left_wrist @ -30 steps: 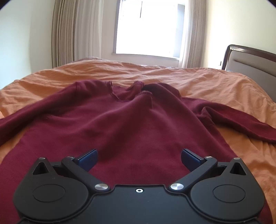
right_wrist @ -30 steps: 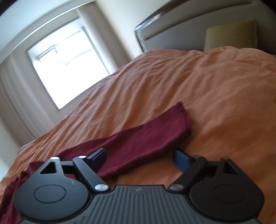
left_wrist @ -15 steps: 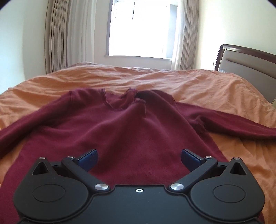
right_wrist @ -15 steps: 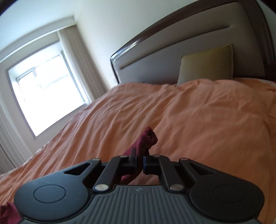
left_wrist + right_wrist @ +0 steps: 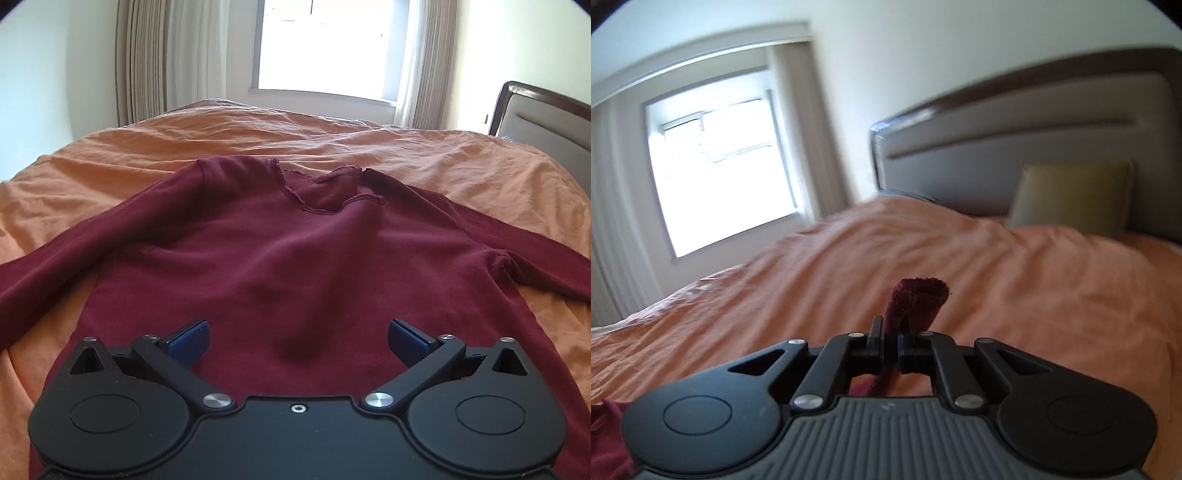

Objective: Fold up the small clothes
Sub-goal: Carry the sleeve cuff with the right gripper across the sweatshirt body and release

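Maroon sweater (image 5: pixel 295 266) is lying flat on an orange bedspread (image 5: pixel 258 136); a window (image 5: pixel 321 44) and curtains are standing behind.
Left gripper (image 5: pixel 297 341) is hovering over the knit body, blue pads spread, pinching nothing. Right gripper (image 5: pixel 892 349) is pressing together on the frayed sleeve cuff (image 5: pixel 918 301), raised above the wrinkled spread near a padded headboard (image 5: pixel 1034 140) and olive pillow (image 5: pixel 1071 197).

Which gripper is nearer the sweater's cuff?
Right. The right gripper is shut on the cuff. The left gripper is open over the sweater body, away from that cuff.
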`<state>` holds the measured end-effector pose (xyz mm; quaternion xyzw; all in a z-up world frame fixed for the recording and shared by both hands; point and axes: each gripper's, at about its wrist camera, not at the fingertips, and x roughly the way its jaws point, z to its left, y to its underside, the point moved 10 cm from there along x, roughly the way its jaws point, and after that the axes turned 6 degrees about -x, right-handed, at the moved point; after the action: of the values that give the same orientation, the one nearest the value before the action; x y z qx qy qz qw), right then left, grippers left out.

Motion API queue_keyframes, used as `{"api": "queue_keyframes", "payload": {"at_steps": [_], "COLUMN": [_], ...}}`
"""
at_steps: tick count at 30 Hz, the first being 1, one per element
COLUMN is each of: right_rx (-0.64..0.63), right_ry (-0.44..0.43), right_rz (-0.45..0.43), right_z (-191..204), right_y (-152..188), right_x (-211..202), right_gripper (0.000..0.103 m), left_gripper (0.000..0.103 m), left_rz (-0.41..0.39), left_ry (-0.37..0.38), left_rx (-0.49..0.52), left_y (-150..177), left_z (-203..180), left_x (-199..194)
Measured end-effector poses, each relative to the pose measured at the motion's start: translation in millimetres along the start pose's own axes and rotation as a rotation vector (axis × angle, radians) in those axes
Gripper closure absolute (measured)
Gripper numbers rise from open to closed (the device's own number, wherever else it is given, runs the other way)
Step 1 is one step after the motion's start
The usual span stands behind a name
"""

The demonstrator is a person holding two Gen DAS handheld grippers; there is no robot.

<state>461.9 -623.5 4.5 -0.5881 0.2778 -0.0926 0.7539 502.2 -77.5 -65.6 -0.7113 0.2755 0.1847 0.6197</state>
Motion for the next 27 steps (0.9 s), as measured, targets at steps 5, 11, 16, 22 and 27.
{"api": "queue_keyframes", "payload": {"at_steps": [5,11,16,22,27], "right_rx": [-0.099,-0.354,-0.521,-0.706,-0.812], "right_ry": [-0.157,-0.354,-0.473,-0.532,-0.569], "right_rz": [-0.068,-0.127,-0.092,-0.065,-0.068], "right_z": [104,278,401,498,549], "right_y": [-40,-43,2,86,152], "right_x": [-23,-60,-83,-104,-122], "right_gripper": [0.096,0.096,0.096,0.096,0.096], "left_gripper": [0.001,0.001,0.001,0.001,0.001], "left_rz": [-0.026,-0.071,-0.09,-0.105,-0.096], "left_ry": [0.027,0.001,-0.077,-0.126,-0.171], "left_rx": [-0.01,0.0,0.014,-0.012,-0.043], "left_y": [-6,-16,-20,-17,-12], "left_z": [10,35,68,112,144], "left_x": [-23,-61,-89,-112,-121]}}
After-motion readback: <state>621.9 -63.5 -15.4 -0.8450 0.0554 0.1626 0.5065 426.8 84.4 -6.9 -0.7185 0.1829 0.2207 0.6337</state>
